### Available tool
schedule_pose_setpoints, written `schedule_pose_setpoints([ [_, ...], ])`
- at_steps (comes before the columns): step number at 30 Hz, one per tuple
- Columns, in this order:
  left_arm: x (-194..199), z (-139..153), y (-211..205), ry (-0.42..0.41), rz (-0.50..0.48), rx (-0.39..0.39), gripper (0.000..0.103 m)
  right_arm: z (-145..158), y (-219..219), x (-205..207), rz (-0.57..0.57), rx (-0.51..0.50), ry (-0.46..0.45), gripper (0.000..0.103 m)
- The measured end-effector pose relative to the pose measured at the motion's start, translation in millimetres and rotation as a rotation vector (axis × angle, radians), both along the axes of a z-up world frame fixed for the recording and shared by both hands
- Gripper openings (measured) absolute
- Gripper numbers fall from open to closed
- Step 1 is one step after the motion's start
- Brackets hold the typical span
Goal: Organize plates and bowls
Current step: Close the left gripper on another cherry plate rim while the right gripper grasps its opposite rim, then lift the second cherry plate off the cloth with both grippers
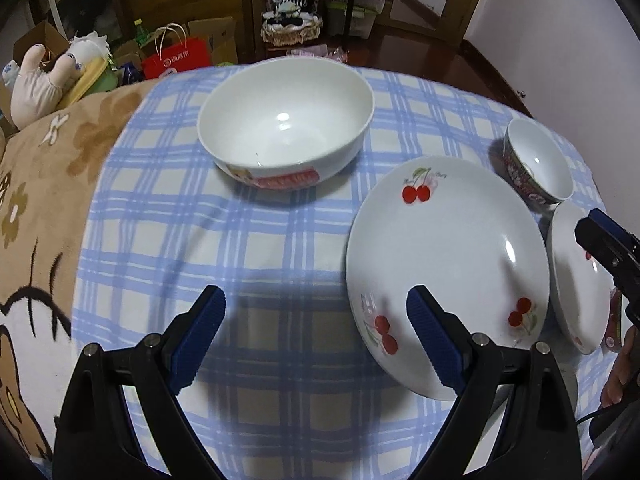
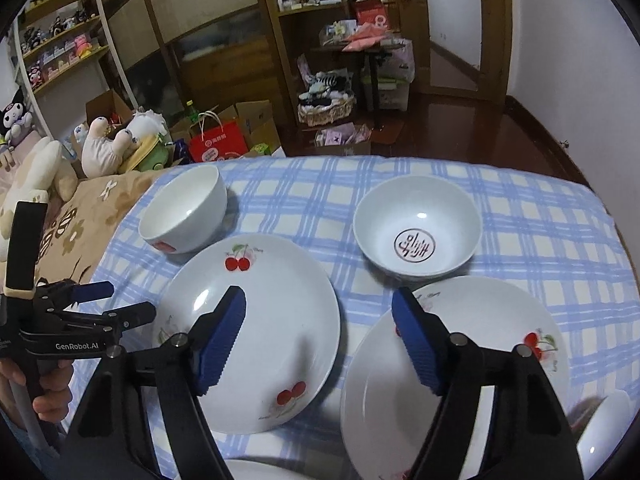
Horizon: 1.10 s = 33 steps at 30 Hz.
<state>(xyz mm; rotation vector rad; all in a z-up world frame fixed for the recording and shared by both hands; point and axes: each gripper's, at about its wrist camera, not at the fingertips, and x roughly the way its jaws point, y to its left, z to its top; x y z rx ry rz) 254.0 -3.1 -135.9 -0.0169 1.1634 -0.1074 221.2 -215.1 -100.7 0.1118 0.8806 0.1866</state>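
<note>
Blue-checked cloth (image 2: 400, 184) covers the table, dishes spread singly across it, none stacked yet. Left gripper (image 1: 316, 316) hangs with jaws wide and empty beside the large cherry plate (image 1: 448, 264), probably lining up on its rim. Right gripper (image 2: 320, 332) has jaws parted, nothing between them, above the gap between that plate and a second cherry plate (image 2: 500, 320). White bowl (image 1: 286, 120) and patterned bowl (image 2: 416, 228) sit farther back; a dish at the right view's lower edge is cut off
</note>
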Motion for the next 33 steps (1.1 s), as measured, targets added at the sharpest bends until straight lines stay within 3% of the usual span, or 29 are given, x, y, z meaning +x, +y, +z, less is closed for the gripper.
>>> schedule_pose_setpoints([
  [2,0.4,-4.7,-1.1,0.009,-0.001,0.007,0.090,-5.6,-0.5,4.6,0.010,0.007,0.012,0.060],
  [5,0.8,-10.2,-2.3,0.021,-0.004,0.006,0.083,-10.5,-0.6,10.3,0.013,0.009,0.017,0.058],
  [9,2.9,-18.1,-3.5,0.044,0.004,0.003,0.080,-18.8,2.2,18.3,0.023,0.008,0.047,0.036],
  [13,3.7,-25.0,-4.1,0.073,0.015,-0.015,0.080,-27.9,6.2,23.9,0.030,-0.010,0.082,0.028],
  [14,3.7,-27.0,-4.4,0.080,0.013,-0.020,0.079,-29.3,6.1,24.7,0.029,-0.009,0.089,0.027],
  [17,3.5,-32.3,-4.6,0.095,0.015,-0.019,0.063,-33.8,6.5,27.0,0.026,-0.007,0.105,0.026],
  [21,1.4,-35.1,-5.1,0.106,0.017,-0.077,0.047,-38.5,7.1,27.6,0.027,0.000,0.121,0.025],
  [29,-7.7,-34.3,-18.4,0.111,-0.040,-0.116,0.017,-42.8,7.1,26.2,0.028,0.011,0.144,0.025],
  [33,-6.1,-34.1,-16.5,0.110,-0.024,-0.115,0.016,-43.4,7.3,22.9,0.025,0.015,0.150,0.025],
])
